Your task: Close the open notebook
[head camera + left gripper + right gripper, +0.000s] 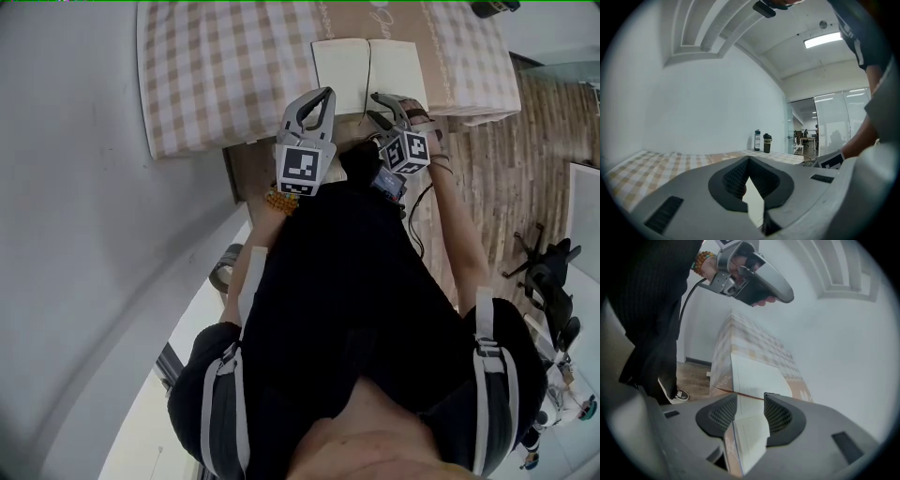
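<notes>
At the near edge of the checked cloth [216,75], the notebook [368,75] lies open and flat, your right gripper [375,105] by its lower right page with fingers spread, your left gripper [325,94] just left of it, fingers pressed together.

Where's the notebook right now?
Head view, top centre: the notebook lies open at the near edge of the checked cloth, just ahead of the open right gripper.
</notes>
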The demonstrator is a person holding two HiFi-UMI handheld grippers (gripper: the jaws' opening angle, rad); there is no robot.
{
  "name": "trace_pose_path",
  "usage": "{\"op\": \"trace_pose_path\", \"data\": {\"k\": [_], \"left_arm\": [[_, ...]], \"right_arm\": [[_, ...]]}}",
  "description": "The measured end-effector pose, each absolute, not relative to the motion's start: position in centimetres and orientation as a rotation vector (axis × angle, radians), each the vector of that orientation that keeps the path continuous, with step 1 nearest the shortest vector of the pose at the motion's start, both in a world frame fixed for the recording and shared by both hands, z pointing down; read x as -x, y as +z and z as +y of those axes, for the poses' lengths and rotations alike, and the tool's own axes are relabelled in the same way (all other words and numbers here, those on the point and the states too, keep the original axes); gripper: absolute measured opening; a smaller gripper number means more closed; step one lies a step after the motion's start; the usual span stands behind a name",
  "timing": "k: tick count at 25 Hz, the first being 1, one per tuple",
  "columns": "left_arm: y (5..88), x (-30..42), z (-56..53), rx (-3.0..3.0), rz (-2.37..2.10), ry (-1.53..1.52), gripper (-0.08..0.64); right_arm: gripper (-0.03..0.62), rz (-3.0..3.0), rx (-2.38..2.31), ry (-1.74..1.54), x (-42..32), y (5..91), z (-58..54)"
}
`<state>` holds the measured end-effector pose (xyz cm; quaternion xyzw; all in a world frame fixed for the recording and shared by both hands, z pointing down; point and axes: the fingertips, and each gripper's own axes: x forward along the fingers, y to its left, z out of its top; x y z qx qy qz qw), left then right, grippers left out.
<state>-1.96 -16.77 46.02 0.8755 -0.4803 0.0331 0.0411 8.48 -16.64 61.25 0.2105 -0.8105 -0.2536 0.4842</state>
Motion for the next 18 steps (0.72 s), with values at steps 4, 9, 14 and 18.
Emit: {"op": "trace_pose_path", "data": {"k": [4, 9, 14, 18], "left_arm": [[46.1, 2.0, -16.8, -2.680, -1.472, 0.106, 0.005], [46.1, 2.2, -16.8, -2.674, -1.476, 0.113, 0.005], [46.2, 2.3, -16.6, -2.676, -1.474, 0.120, 0.005], [46.4, 2.6, -16.5, -2.671, -1.482, 0.123, 0.005]], "right_arm": [[0.186, -1.988, -0.498, -0.604, -8.2, 61.3, -16.1], [0.186, -1.963, -0.447, -0.623, -7.7, 62.3, -15.6], [0.186, -1.935, -0.415, -0.646, -7.1, 63.5, -15.1], [0.181, -1.932, -0.447, -0.655, -7.0, 64.0, -15.2]]}}
